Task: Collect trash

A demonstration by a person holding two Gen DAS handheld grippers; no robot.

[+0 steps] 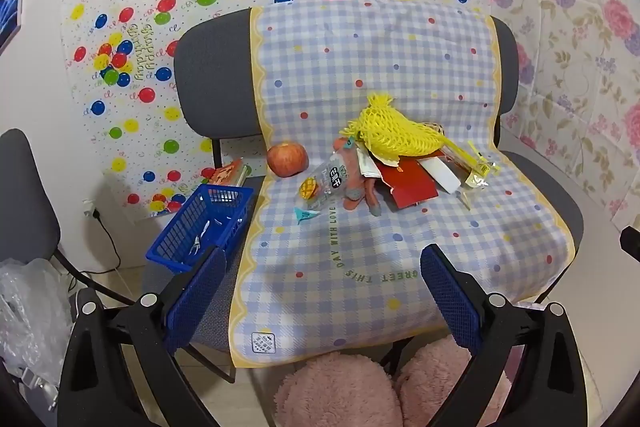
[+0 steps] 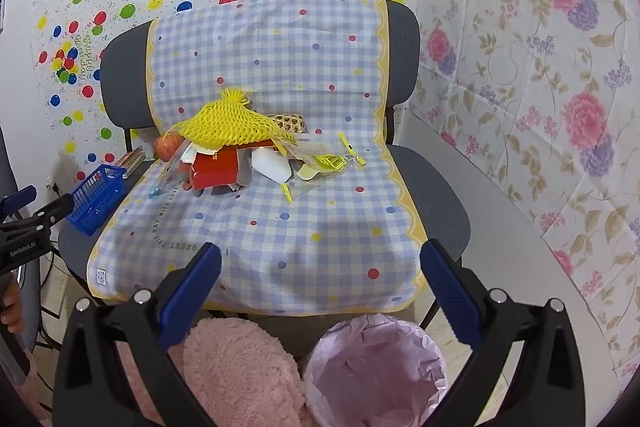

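Note:
A pile of trash lies at the back of the chair seat on a checked cloth point(image 1: 360, 259): a yellow foam net point(image 1: 394, 133) point(image 2: 228, 123), a red packet point(image 1: 408, 183) point(image 2: 214, 169), a white card point(image 2: 270, 165), clear wrappers with yellow labels point(image 1: 478, 167) point(image 2: 326, 157), a mango snack bag point(image 1: 320, 183) and a small teal scrap point(image 1: 306, 214). An orange plush toy point(image 1: 358, 191) lies in the pile. My left gripper point(image 1: 322, 279) is open and empty above the seat's front. My right gripper point(image 2: 320, 275) is open and empty above the seat's front edge. A bin with a pink liner point(image 2: 376, 367) stands below it.
A red apple point(image 1: 287, 159) point(image 2: 167, 146) sits left of the pile. A blue basket point(image 1: 202, 227) point(image 2: 96, 199) rests at the seat's left edge. A small woven basket point(image 2: 288, 121) sits behind the net. Pink fluffy slippers point(image 1: 340, 391) are on the floor. Another chair point(image 1: 24, 195) stands at left.

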